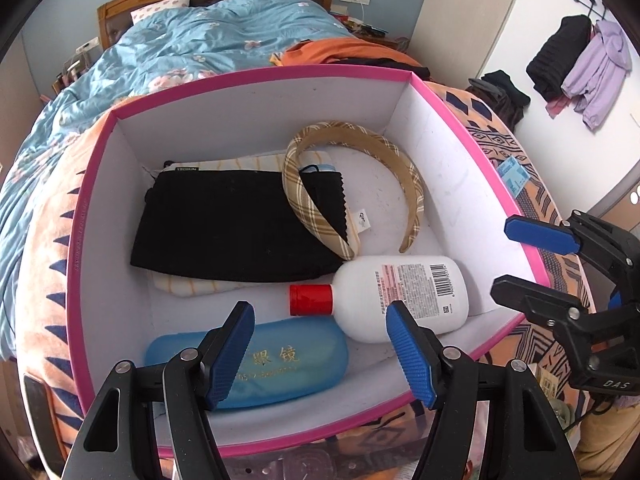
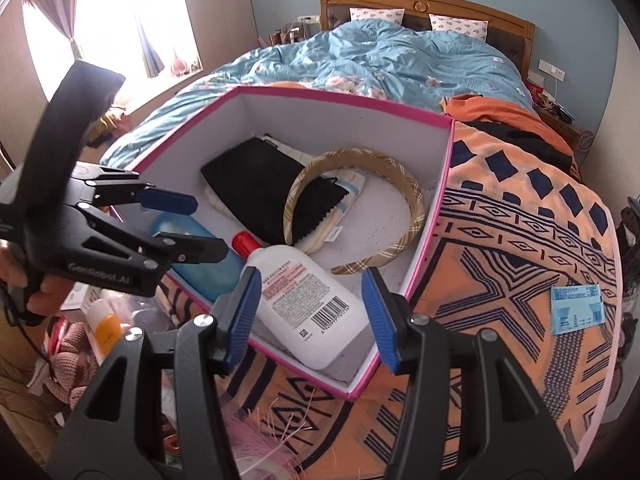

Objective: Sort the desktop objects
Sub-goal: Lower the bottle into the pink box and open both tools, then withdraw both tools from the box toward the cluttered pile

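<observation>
A pink-rimmed white box (image 1: 256,76) (image 2: 340,98) sits on an orange patterned blanket (image 2: 500,240). Inside lie a black pouch (image 1: 232,224) (image 2: 252,184), a plaid headband (image 1: 408,176) (image 2: 416,204), a white bottle with a red cap (image 1: 404,296) (image 2: 308,296) and a blue glasses case (image 1: 288,364) (image 2: 192,248). My left gripper (image 1: 322,354) (image 2: 196,226) hovers open over the box's near side, above the case, with nothing between its fingers. My right gripper (image 2: 312,312) (image 1: 524,264) stands open at the box's right edge, above the bottle and holding nothing.
A small blue packet (image 2: 574,308) (image 1: 514,174) lies on the blanket to the right of the box. Behind is a bed with a blue quilt (image 1: 200,36) and orange clothes (image 2: 492,112). Clutter, with an orange-and-white bottle (image 2: 106,328), sits low on the left.
</observation>
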Available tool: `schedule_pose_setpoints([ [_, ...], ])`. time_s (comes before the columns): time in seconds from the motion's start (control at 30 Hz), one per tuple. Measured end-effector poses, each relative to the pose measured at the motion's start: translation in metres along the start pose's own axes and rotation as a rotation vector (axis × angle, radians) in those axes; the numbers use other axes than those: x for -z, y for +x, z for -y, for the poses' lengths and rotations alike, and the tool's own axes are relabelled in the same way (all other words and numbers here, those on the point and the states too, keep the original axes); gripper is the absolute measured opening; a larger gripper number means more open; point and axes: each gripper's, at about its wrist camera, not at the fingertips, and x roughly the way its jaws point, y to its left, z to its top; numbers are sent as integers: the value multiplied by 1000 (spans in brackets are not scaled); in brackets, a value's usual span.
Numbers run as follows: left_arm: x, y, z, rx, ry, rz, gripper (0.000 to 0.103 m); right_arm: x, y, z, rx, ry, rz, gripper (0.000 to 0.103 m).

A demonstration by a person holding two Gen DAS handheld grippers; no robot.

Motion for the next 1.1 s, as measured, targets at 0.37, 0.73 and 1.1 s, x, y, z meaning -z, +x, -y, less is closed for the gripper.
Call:
schedule_pose_setpoints([
  [0.37,14,-21,12,36,28,67,69,7,-13,-8,-67,14,54,54],
  [0.73,46,-63,2,33,21,169,70,16,-22,-25,-108,-4,74,54],
  [1.1,90,-88,-26,-20,-36,201,70,29,-38,-48,-162,-32,87,54],
])
